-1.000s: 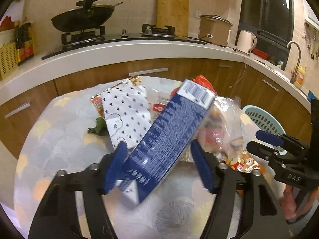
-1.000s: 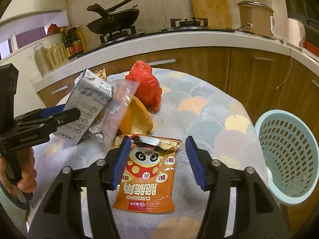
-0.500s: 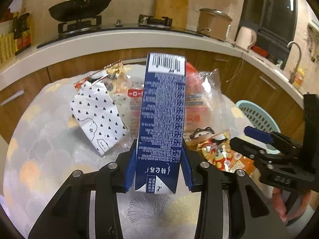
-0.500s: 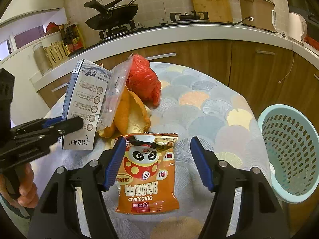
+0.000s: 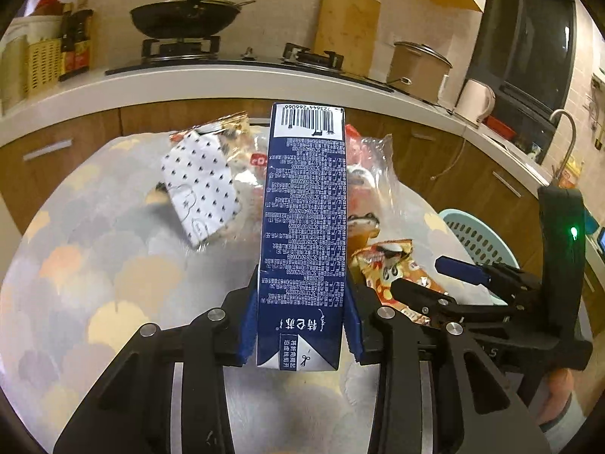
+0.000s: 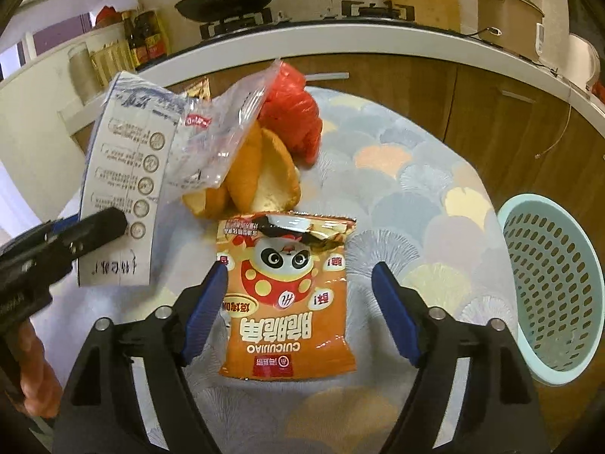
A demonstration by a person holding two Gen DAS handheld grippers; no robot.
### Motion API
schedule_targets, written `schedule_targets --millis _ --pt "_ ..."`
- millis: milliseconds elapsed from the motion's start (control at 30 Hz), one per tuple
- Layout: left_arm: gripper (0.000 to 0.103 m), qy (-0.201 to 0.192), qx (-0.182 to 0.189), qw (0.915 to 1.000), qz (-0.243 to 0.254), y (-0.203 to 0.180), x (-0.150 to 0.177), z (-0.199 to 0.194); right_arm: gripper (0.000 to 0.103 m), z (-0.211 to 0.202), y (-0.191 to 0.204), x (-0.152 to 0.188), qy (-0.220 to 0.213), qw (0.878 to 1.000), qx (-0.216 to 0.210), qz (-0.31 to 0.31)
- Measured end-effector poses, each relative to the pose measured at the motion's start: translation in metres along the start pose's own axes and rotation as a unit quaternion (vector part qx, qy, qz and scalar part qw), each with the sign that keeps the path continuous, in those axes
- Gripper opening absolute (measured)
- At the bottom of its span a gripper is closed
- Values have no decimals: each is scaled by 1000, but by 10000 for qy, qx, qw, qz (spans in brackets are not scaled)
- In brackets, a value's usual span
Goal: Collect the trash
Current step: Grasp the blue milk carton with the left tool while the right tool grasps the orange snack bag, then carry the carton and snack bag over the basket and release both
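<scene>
The left claw [image 5: 300,317] is gripping an upright blue carton [image 5: 304,227]; the right claw [image 6: 298,302], tilting downward, is opening wide around an orange snack bag [image 6: 287,295] on the desk [image 6: 416,174].

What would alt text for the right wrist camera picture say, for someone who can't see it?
The right hand-held gripper, its blue jaws opening, hovers over an orange panda snack packet lying on a round table. Behind it lie orange peel, a clear plastic bag and a red bag. A pale blue basket stands right; the left hand-held gripper holds a carton.
</scene>
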State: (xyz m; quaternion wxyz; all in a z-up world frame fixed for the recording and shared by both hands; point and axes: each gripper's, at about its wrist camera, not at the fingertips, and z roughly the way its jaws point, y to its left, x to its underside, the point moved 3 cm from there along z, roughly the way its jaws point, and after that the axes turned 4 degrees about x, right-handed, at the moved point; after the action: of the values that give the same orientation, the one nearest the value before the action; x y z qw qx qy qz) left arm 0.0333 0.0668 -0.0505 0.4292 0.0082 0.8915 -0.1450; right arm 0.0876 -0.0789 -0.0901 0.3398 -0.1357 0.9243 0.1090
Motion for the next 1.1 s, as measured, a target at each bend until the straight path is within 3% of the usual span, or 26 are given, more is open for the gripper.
schedule_targets --millis 100,200,367,433,633,667,700,867,1100 --pt "35 -89 11 9999 -110 3 7 0 80 12 -1 1 314 9995 -93 8" --pt "35 -203 -12 9997 -160 7 8 -3 85 12 2 2 326 9994 -117 -71" --pt "35 -211 50 9995 -221 8 11 -4 87 16 22 9 380 9964 455 -599" --pt "35 -239 58 9995 -218 8 12 -5 84 14 24 10 361 9964 432 -633" --pt "35 -260 106 9992 -285 12 10 -6 48 4 27 14 216 9972 304 -648" --pt "35 -266 102 9992 -274 13 10 -6 36 3 28 14 173 9972 335 -640" --pt "35 -275 82 9993 -248 12 10 -6 30 2 28 12 142 9974 320 -624" --pt "35 -296 45 9994 -161 7 10 -8 15 -12 18 12 -71 9989 202 -406" --pt "35 -422 231 9988 -2 -17 -1 -17 12 -46 -3 4 -502 9979 293 -272"
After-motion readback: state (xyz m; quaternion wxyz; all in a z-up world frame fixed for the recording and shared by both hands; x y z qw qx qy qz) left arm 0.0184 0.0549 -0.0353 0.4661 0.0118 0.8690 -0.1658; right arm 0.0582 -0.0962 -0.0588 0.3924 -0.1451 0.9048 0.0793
